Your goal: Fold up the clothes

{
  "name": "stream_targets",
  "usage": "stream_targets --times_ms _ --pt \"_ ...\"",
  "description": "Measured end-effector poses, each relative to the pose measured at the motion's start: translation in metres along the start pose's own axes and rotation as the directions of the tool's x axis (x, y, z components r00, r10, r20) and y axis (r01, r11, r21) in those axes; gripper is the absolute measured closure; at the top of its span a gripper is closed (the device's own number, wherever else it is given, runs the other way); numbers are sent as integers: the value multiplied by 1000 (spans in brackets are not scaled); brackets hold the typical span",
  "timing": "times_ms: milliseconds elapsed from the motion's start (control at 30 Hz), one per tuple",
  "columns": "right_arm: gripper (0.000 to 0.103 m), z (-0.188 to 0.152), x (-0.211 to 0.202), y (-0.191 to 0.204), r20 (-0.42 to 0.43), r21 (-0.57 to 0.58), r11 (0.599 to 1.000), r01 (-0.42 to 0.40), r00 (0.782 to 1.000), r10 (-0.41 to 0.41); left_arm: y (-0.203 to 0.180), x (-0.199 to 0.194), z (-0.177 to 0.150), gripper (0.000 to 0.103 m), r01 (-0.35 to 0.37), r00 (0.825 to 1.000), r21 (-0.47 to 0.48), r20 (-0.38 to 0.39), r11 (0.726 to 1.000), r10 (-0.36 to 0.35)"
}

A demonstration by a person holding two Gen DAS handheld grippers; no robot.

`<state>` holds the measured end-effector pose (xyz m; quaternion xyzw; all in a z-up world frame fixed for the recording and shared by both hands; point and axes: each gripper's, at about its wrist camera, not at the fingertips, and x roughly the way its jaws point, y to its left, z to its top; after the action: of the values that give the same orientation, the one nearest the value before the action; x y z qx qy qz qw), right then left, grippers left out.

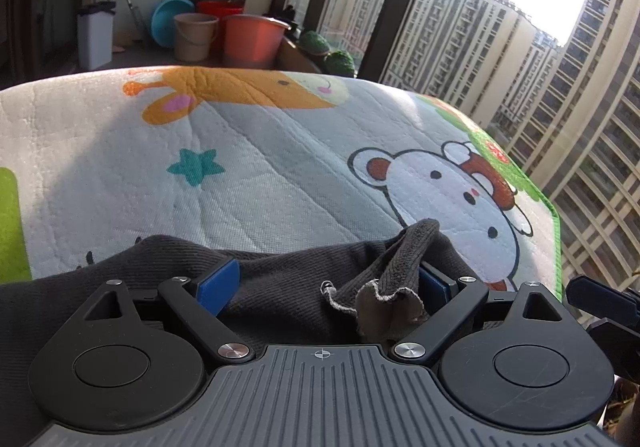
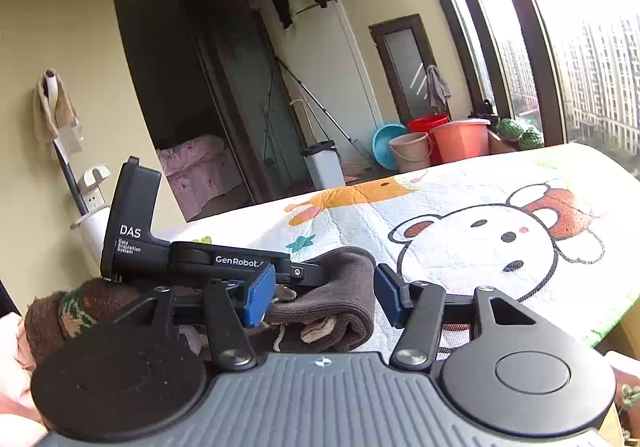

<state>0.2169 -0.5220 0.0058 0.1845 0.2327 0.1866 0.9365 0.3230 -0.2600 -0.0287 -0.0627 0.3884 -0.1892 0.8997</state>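
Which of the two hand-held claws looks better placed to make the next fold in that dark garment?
Probably the left gripper: its open jaws sit over the dark garment, a bunched fold against one pad. The right gripper stands open, pads not pressing.

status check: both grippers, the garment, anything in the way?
Left gripper open over the dark grey garment. Right gripper open, garment's folded edge between pads, not pinched. Cartoon mat ahead unobstructed.
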Motion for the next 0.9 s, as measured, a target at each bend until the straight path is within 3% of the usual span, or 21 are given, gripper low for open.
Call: stream_targets --times_ms 133,233,367,433,633,700,767,833,900 --pt "48 -6 26 -32 -60 223 975 0 998 14 1 1 0 7 7 1000 -5 0 1000 -7" --pt "48 -18 52 -37 -111 262 965 22 994 8 4 1 1 6 22 1000 -19 -1 1000 -23" --pt "54 -31 78 -15 -145 219 975 25 989 7 7 -1 0 8 40 999 -39 3 998 -40" --pt "66 -30 78 1 -130 170 984 52 991 -30 8 -4 1 8 49 999 -51 5 998 -49" --pt "70 -10 61 24 -35 -3 988 153 988 -153 22 -23 7 7 124 992 -134 17 983 -122" --pt "69 -10 58 47 29 -191 942 274 961 -274 25 -28 9 7 113 994 -146 28 983 -110" --pt "69 -19 63 72 96 -400 834 379 923 -373 27 -33 11 7 98 995 -153 45 983 -92" --pt "69 -34 74 93 125 -542 738 403 907 -403 27 -38 13 7 115 993 -158 59 981 -107" --pt "69 -51 85 110 131 -642 663 386 907 -400 25 -43 14 7 139 989 -147 67 979 -130"
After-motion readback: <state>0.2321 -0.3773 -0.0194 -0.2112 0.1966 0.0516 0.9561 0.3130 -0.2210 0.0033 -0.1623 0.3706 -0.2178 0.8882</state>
